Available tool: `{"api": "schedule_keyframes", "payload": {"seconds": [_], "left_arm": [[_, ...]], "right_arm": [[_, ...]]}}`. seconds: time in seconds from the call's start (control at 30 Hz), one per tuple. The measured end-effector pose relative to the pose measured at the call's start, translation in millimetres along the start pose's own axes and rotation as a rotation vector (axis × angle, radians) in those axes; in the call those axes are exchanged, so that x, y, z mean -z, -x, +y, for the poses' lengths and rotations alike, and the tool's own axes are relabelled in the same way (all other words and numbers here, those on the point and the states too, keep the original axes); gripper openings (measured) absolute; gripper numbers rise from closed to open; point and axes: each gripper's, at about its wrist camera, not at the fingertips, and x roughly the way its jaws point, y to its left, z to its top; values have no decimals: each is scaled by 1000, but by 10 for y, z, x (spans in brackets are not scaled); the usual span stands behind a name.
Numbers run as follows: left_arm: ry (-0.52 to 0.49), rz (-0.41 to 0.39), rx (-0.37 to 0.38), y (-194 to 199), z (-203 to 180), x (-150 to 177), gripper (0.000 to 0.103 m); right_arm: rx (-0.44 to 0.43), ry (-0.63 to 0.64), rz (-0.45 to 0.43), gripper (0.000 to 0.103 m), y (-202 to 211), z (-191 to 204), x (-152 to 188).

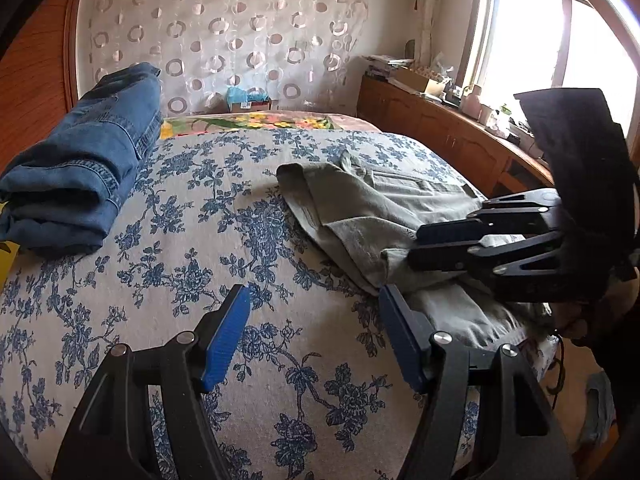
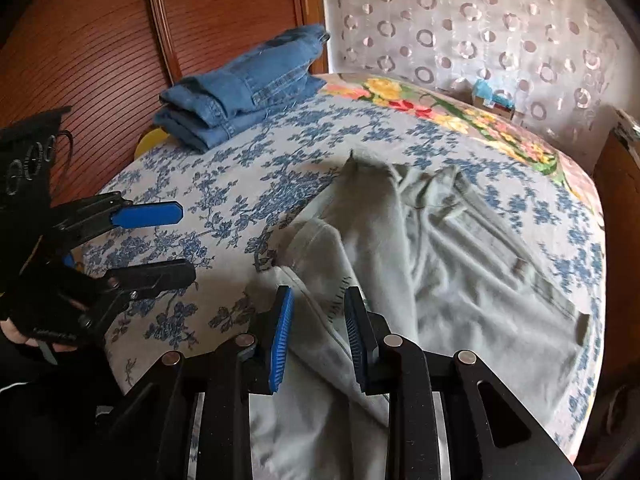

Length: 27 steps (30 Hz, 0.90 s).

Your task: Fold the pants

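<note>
Grey-green pants [image 1: 360, 200] lie crumpled and partly doubled over on the blue-flowered bedspread [image 1: 192, 248], right of centre. In the right wrist view the pants [image 2: 460, 260] spread from the near edge toward the bed's middle. My right gripper [image 2: 319, 300] hovers over their near part, open by a narrow gap; the cloth lies under and between the pads without being pinched. From the left wrist view the right gripper [image 1: 414, 247] reaches in from the right over the pants. My left gripper [image 1: 314, 300] is open wide above bare bedspread just left of the pants, holding nothing; the left gripper [image 2: 186, 242] shows at the left.
Folded blue jeans [image 1: 80, 168] [image 2: 248, 84] lie at the bed's far left corner by a wooden panel [image 2: 100, 40]. A floral blanket [image 2: 440, 108] covers the far end. A wooden cabinet [image 1: 440, 132] with clutter runs under the window on the right.
</note>
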Motion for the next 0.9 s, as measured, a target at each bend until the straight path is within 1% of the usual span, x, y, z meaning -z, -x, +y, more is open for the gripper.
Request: {"api": "schedule_keyframes", "payload": {"seconds": [0.2, 0.3, 0.33, 0.37, 0.4, 0.43, 0.47, 0.57, 0.7, 0.8, 0.9], "left_arm": [[6, 8, 4, -15, 13, 24, 68], [0, 12, 7, -23, -12, 38, 68], [-2, 13, 8, -27, -22, 40, 68], [-4, 14, 9, -33, -34, 42, 68], [-7, 15, 9, -36, -45, 41, 68], [-10, 16, 11, -39, -59, 42, 68], [-13, 16, 12, -40, -68, 41, 68], [-21, 17, 16, -40, -109, 36, 68], [-34, 19, 25, -57, -182, 15, 68], [-47, 21, 35, -67, -251, 20, 68], [-60, 25, 43, -78, -306, 36, 68]], "right_arm": [[-51, 25, 33, 27, -105, -11, -4], [-63, 41, 42, 27, -129, -22, 4], [-69, 45, 40, 19, -126, -25, 10], [-72, 49, 36, 8, -114, -23, 13], [-65, 49, 24, 8, -72, -25, 16], [-61, 44, 4, 5, -25, -33, 11], [-56, 38, -18, 4, 24, -48, 6], [-14, 6, -91, 3, 205, -141, -22], [93, -94, -160, 3, 426, -441, -50], [171, -193, -188, 3, 555, -781, -24], [246, -261, -191, 3, 616, -1096, 42]]}}
